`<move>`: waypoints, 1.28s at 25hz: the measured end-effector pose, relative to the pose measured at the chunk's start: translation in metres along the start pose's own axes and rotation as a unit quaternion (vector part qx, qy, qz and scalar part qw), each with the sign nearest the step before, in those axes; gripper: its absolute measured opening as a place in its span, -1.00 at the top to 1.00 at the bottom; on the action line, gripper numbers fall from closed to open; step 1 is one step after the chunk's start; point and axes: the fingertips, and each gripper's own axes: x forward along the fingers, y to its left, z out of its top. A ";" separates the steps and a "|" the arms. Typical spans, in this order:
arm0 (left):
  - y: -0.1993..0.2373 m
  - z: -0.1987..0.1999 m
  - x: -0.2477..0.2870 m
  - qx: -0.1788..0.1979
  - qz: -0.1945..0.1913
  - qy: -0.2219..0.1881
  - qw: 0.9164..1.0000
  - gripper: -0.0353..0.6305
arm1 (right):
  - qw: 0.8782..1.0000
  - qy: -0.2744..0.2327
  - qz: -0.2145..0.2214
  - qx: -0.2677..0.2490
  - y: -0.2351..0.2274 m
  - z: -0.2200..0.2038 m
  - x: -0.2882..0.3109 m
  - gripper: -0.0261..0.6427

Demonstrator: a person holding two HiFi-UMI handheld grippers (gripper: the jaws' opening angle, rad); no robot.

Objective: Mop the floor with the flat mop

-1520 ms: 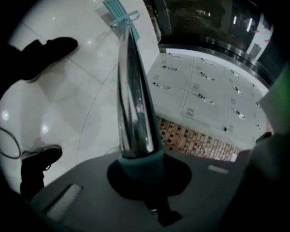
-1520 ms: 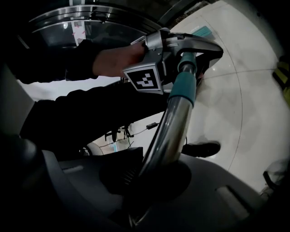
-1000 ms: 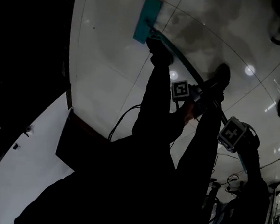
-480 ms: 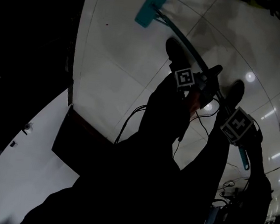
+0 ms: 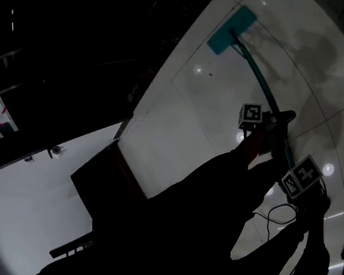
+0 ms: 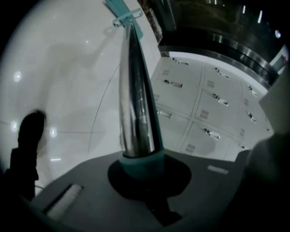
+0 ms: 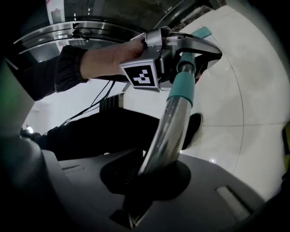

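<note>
The flat mop's teal head (image 5: pixel 231 30) lies on the glossy white floor (image 5: pixel 181 104) far ahead, and its pole (image 5: pixel 260 82) slants back to me. My left gripper (image 5: pixel 265 122) is shut on the pole, higher up toward the head. My right gripper (image 5: pixel 297 171) is shut on it nearer my body. In the left gripper view the chrome pole (image 6: pixel 136 104) rises from the left gripper (image 6: pixel 138 174) to the mop head (image 6: pixel 122 9). In the right gripper view the pole (image 7: pixel 170 131) runs from the right gripper (image 7: pixel 149 174) up to a hand (image 7: pixel 108 59) holding the left gripper.
White lockers (image 6: pixel 204 118) stand along the right of the mopped strip. A dark low box (image 5: pixel 103 181) sits at the floor's near-left edge by a dark wall. A black cable (image 5: pixel 274 215) trails on the tiles. Darker wet patches (image 5: pixel 315 51) show near the mop head.
The mop head has slid farther out along the floor beside the dark wall. Both grippers moved with the pole and kept their hold. My legs no longer cover the pole.
</note>
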 end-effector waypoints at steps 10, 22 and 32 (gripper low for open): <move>-0.049 0.098 -0.037 0.028 -0.017 -0.043 0.999 0.88 | 1.000 -0.004 -0.018 -0.019 0.002 0.104 -0.012 0.75; 0.041 -0.182 0.022 -0.001 0.002 0.023 1.000 0.89 | 0.999 0.020 -0.023 -0.022 0.028 -0.184 0.026 0.74; 0.117 -0.428 0.074 -0.051 0.007 0.065 0.997 0.89 | 0.998 0.058 -0.034 -0.004 0.051 -0.435 0.052 0.73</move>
